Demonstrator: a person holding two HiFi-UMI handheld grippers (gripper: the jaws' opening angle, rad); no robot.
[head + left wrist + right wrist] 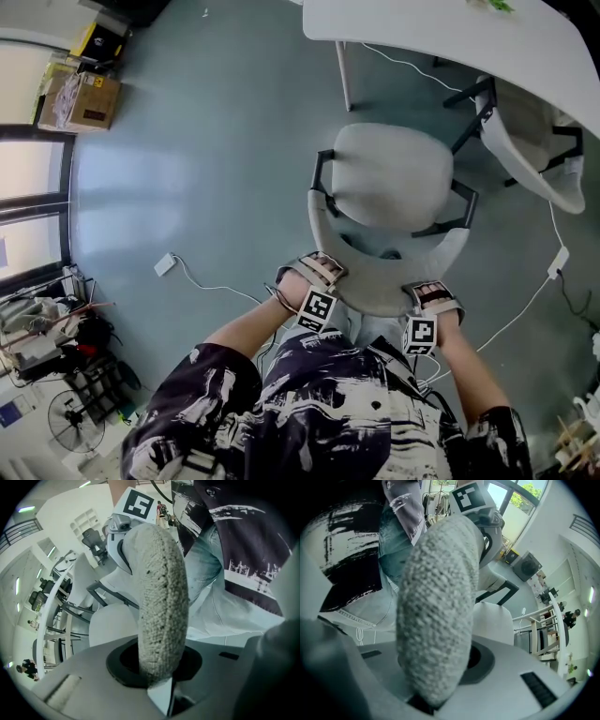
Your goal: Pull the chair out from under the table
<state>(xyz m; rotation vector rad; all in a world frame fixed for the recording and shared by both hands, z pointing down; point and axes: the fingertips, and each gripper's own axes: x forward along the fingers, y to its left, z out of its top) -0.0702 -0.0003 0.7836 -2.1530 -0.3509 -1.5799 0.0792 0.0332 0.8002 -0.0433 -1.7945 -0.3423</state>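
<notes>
At the far left edge of the floor (pixel 216 169), by the windows, sits a cardboard box (pixel 81 99). A white power strip (pixel 165 264) with its cable lies on the bare floor further right.

The left gripper (pixel 313 277) comes next. Its jaws are clamped on the left end of the top rim of the backrest (pixel 389 281). The left gripper view shows the rough, pebbled fabric of that rim filling the gap between the two jaws.

The chair (pixel 394 178) stands on the floor in the middle of the head view. Its pale seat faces the table (pixel 450 33), with black armrests on both sides. The whole seat lies clear of the table's near edge, just short of a table leg (pixel 344 77). The backrest is close against the person's legs.

The right gripper (pixel 432 298) is closed on the right end of the same rim. The right gripper view shows the fabric pinched between its jaws in the same way. Both grippers point steeply down.

At the right, a second chair (pixel 534 141) sits partly under the table's edge. A white adapter (pixel 559 261) hangs on a cable below it.
</notes>
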